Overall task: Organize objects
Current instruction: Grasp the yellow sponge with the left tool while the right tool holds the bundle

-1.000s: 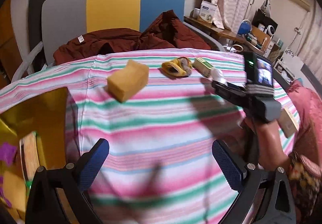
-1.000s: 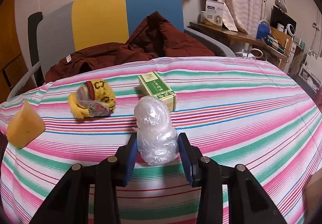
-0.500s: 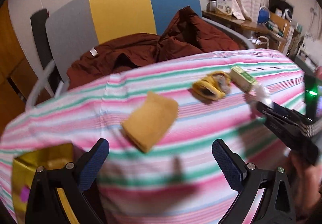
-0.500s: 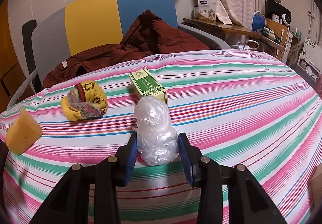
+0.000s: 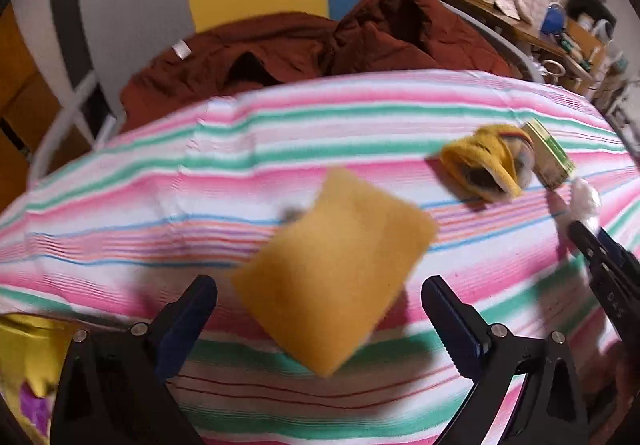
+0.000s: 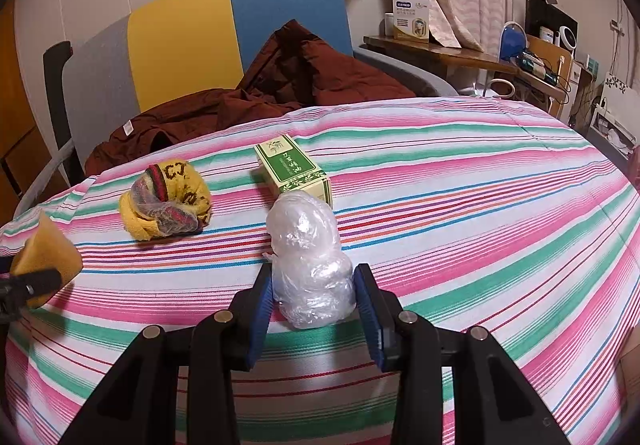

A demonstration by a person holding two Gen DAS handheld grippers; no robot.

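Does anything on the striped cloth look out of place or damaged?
Nothing looks spilled or damaged. The yellow sponge lies askew, one corner towards the left gripper, whose jaws are closing around it.

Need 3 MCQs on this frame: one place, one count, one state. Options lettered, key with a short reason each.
1. Where does the green box lie relative to the plastic-wrapped bundle?
A. Just behind it, farther from the camera
B. In front of it, nearer the camera
C. On the chair

2. How many loose items lie on the striped cloth?
A. Two
B. Four
C. Six

3. What is the state of the right claw?
A. Wide open over bare cloth
B. Shut on the plastic-wrapped bundle
C. Shut on the yellow sponge

Key:
1 A: in the right wrist view the box sits just beyond the bundle's top.
2 B: yellow sponge, rolled yellow socks, green box and bundle.
3 B: both blue pads press the bundle's sides; the left claw is closing around the sponge without touching it yet.
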